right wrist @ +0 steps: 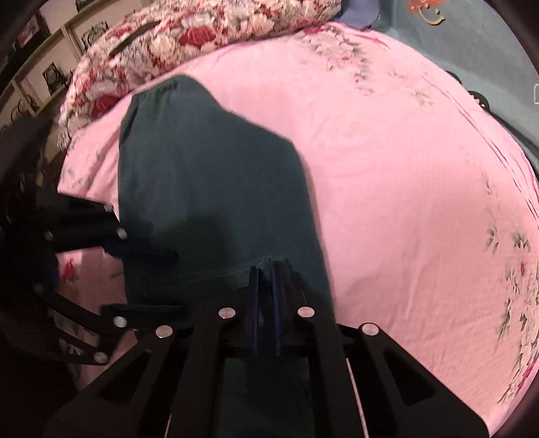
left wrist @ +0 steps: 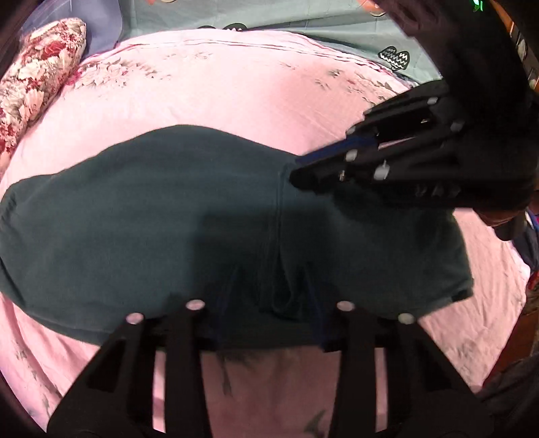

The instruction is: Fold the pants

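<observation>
Dark green pants (left wrist: pixel 168 215) lie folded lengthwise on a pink floral bedsheet (left wrist: pixel 219 87). In the left wrist view my left gripper (left wrist: pixel 274 283) is open, its fingers spread over the near edge of the pants at a seam. My right gripper (left wrist: pixel 296 171) comes in from the right and pinches the far edge of the pants. In the right wrist view the right gripper (right wrist: pixel 267 266) is shut on a raised bit of the pants (right wrist: pixel 209 175) fabric, and the left gripper (right wrist: pixel 148 279) stands open at the left edge.
A red and white floral pillow (left wrist: pixel 37 77) (right wrist: pixel 188 37) lies at the head of the bed. A teal blanket (left wrist: pixel 303 17) with heart prints lies beyond the sheet. Shelves with small items (right wrist: pixel 50 74) stand past the pillow.
</observation>
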Tool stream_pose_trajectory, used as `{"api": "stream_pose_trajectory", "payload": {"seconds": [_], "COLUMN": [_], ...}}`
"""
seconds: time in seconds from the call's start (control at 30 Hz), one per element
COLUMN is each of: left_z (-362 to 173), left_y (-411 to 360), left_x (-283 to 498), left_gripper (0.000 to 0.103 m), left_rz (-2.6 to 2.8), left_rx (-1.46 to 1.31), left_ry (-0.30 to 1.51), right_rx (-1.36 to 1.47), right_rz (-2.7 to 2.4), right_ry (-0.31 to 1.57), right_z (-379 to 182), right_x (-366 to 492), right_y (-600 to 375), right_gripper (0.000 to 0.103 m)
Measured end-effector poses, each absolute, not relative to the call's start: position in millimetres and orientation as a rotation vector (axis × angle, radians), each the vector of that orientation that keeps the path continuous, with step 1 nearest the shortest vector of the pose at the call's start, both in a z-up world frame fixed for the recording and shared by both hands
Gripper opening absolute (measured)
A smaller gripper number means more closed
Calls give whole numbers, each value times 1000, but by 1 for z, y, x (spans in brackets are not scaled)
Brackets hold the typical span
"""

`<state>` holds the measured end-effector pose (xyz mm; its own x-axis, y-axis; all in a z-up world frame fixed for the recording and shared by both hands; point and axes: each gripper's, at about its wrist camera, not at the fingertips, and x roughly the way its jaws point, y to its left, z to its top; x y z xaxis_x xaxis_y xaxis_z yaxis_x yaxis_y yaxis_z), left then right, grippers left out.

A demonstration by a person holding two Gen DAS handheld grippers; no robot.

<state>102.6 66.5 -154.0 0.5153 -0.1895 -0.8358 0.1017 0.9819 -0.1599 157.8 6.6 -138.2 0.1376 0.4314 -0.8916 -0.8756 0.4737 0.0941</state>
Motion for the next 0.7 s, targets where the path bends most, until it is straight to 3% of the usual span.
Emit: {"api": "stream_pose_trajectory", "payload": {"seconds": [0.07,0.2,0.23,0.33,0.4,0.5,0.7], "left_z": [-154,-156,-154,-141,-131,-112,-112], "left_y": [70,69,69,77,85,80,5], "left_x": [103,99,98,97,96,103,127], "left_gripper": [24,25,29,57,58,58,58], "left_rz": [-169,-151,-143,-86,-62,-110,-356], "left_rx": [-120,-98,-82,-60,-66,-77,-54], "left_ry": [1017,1022,1027,1022,1008,964,953], "right_rx": [-487,-487,-468,-329,-153,13,91], "right_rz": [1021,1033,1040,1002,966,845,720], "right_ry": [1025,1048,1046,1078,1051,1036,1089], "right_z": [-136,-159,-157,-131,-102,-76,-94], "right_x": [162,166,168,185,196,201,174], "right_y": [7,17,15,-13,-56,-124,-187], "right_gripper": [7,8,9,15,22,22,22]}}
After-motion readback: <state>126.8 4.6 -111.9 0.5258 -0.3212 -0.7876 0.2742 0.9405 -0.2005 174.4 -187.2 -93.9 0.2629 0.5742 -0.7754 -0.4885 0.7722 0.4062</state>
